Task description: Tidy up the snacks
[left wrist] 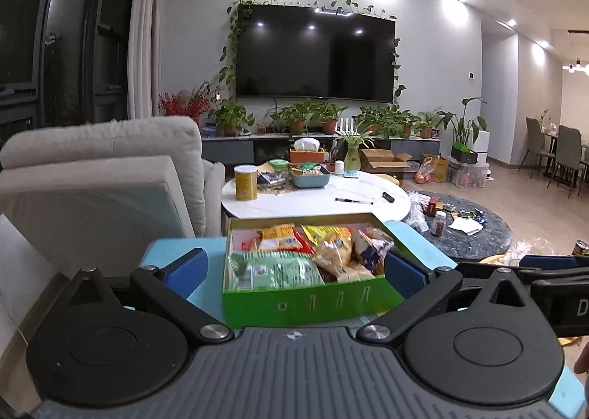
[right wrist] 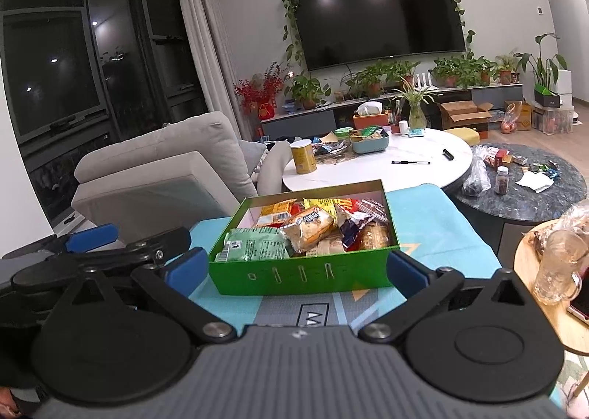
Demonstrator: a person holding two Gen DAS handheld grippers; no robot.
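Note:
A green box (left wrist: 313,299) (right wrist: 302,273) full of snack packets stands on a light blue mat (left wrist: 173,249) (right wrist: 434,220). A pale green packet (left wrist: 274,270) (right wrist: 257,244) lies at its near left, with yellow, orange and clear-wrapped packets behind it. My left gripper (left wrist: 294,270) is open wide, its blue pads either side of the box and clear of its walls. My right gripper (right wrist: 294,268) is also open, just short of the box front, holding nothing. The left gripper's blue fingers (right wrist: 92,235) show at the left edge of the right wrist view.
A grey sofa (left wrist: 103,176) (right wrist: 162,169) stands to the left. Beyond the mat are a white round table (left wrist: 316,198) (right wrist: 386,165) with a yellow can and a teal tray, and a dark marble table (right wrist: 530,194). A wooden side table with a glass mug (right wrist: 559,264) is at right.

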